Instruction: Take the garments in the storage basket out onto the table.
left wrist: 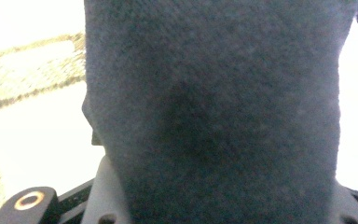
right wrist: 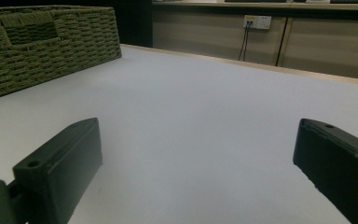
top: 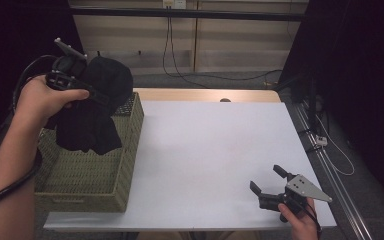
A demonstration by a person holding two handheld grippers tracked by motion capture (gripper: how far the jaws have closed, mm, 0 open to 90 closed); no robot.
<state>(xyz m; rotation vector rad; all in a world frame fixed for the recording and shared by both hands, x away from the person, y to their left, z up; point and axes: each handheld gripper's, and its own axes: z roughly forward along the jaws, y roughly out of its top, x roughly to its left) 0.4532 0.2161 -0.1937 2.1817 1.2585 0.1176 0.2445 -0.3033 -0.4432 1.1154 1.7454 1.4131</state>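
From the high view, the left hand-held gripper (top: pixel 87 87) is up in the air above the green woven basket (top: pixel 87 172). It is grasping a dark, soft cloth (top: pixel 92 107). The cloth hangs down in a floppy bunch over the far end of the basket, and its low end looks just above the basket. The basket sits on the left side of the white bench (top: pixel 205 150). The right hand-held gripper (top: pixel 271 182) rests low on the bench near the front right corner, well apart from the basket, with its jaws wide and nothing between them.

From the left gripper view, the dark cloth (left wrist: pixel 214 112) is pressed right up close to the camera. A bit of the basket (left wrist: pixel 32 70) peeks out at the left.

From the right gripper view, the two black jaws stand far apart over the bare bench (right wrist: pixel 205 121). The basket (right wrist: pixel 46 42) sits off in the far left corner.

What could go wrong? The cloth is soft and bunchy, so the grip may hold just a fold of it. Then it could slip out and drop back in the basket. The hanging end could also catch on the basket rim and tug the basket along.
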